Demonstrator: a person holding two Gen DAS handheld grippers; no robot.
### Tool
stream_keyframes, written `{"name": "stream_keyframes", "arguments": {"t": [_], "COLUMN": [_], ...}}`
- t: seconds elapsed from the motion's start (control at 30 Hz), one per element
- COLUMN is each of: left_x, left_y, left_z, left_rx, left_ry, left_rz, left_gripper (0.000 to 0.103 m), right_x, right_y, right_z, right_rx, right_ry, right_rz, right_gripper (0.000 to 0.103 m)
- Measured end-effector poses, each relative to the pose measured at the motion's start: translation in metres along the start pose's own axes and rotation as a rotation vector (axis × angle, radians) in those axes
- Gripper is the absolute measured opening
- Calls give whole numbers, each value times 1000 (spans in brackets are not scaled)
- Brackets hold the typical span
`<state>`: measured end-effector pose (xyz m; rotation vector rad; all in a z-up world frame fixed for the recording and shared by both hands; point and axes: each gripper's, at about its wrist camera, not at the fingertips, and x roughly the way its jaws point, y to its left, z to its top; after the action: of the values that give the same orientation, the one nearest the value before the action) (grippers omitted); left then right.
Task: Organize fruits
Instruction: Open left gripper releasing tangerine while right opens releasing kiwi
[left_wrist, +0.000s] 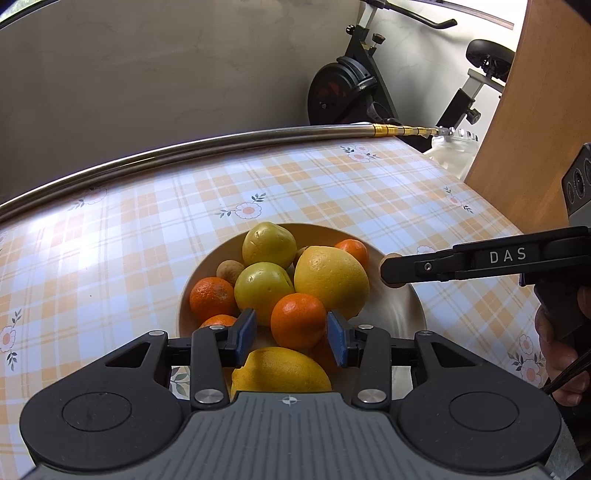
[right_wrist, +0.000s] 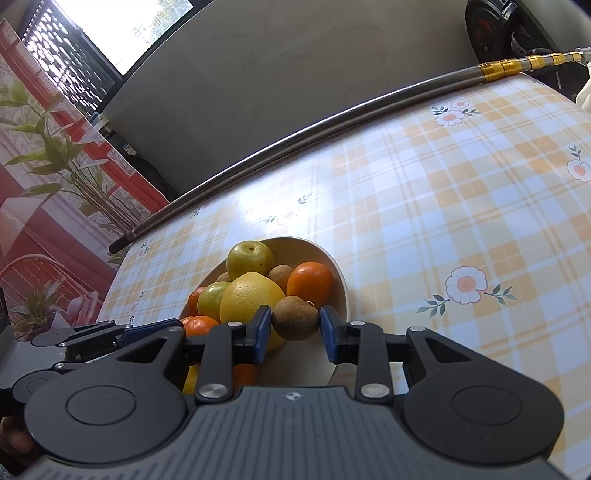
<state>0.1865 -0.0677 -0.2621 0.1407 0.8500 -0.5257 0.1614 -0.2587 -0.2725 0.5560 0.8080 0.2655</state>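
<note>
A beige bowl (left_wrist: 397, 314) on the checked tablecloth holds yellow citrus, green-yellow fruits, several mandarins and small brown fruits. My left gripper (left_wrist: 291, 336) hovers at the bowl's near side with its jaws apart around a mandarin (left_wrist: 298, 319), small gaps on both sides. My right gripper (right_wrist: 295, 326) is shut on a small brown fruit (right_wrist: 295, 317) over the bowl's (right_wrist: 332, 266) right part, next to a large yellow citrus (right_wrist: 251, 295). In the left wrist view the right gripper (left_wrist: 391, 270) comes in from the right with that brown fruit at its tip.
A metal pole (left_wrist: 221, 142) with gold rings lies along the table's far edge. An exercise bike (left_wrist: 351, 92) stands behind the table, and a wooden panel (left_wrist: 524, 147) stands at the right. The tablecloth (right_wrist: 461, 206) stretches right of the bowl.
</note>
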Motion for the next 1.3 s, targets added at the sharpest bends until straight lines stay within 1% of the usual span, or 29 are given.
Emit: {"name": "stream_keyframes", "arguments": {"t": [0.27, 0.53, 0.83, 1.1, 1.3], "left_x": [-9, -25, -46, -84, -121], "left_y": [6, 18, 25, 33, 28], "left_z": [2, 5, 8, 13, 13], "left_rx": [-22, -76, -117, -166, -160], "left_ry": [-27, -66, -111, -183, -239], "left_rz": [8, 30, 64, 102, 148], "left_gripper": [44, 45, 48, 49, 51], "right_x": [-1, -5, -17, -43, -69], "right_y": [2, 7, 18, 35, 60], "right_z": [0, 3, 8, 15, 13], "right_rx": [-5, -16, -50, -98, -172], "right_ry": [0, -8, -33, -88, -136], "right_rz": [-11, -27, -45, -60, -68], "right_gripper": [33, 33, 33, 33, 33]}}
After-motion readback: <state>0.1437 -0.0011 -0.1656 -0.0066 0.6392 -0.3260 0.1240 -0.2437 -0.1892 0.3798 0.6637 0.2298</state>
